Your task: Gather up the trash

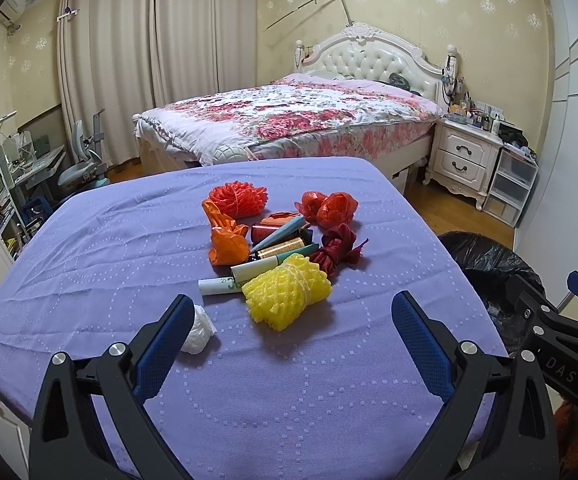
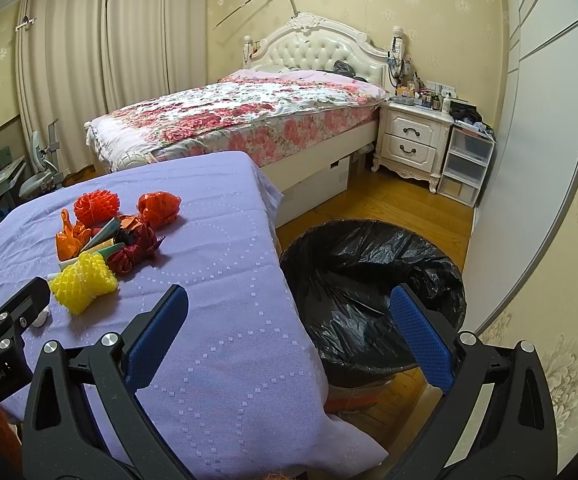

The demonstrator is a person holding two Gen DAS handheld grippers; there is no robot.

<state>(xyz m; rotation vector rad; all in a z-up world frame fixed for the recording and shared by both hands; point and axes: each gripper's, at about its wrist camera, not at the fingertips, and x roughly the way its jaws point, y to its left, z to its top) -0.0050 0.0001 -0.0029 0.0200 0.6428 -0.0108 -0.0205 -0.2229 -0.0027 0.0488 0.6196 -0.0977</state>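
A pile of trash lies on the purple-covered table: a yellow foam net, a red foam net, an orange bag, red bags, a dark red bundle, several tubes and a white crumpled wad. My left gripper is open and empty, just short of the yellow net, its left finger beside the wad. My right gripper is open and empty, over the table's right edge by the bin with a black bag. The pile also shows in the right wrist view.
A bed with a floral cover stands behind the table. A white nightstand and plastic drawers are at the right. A desk, chair and shelves fill the left side. A white wardrobe door is beside the bin.
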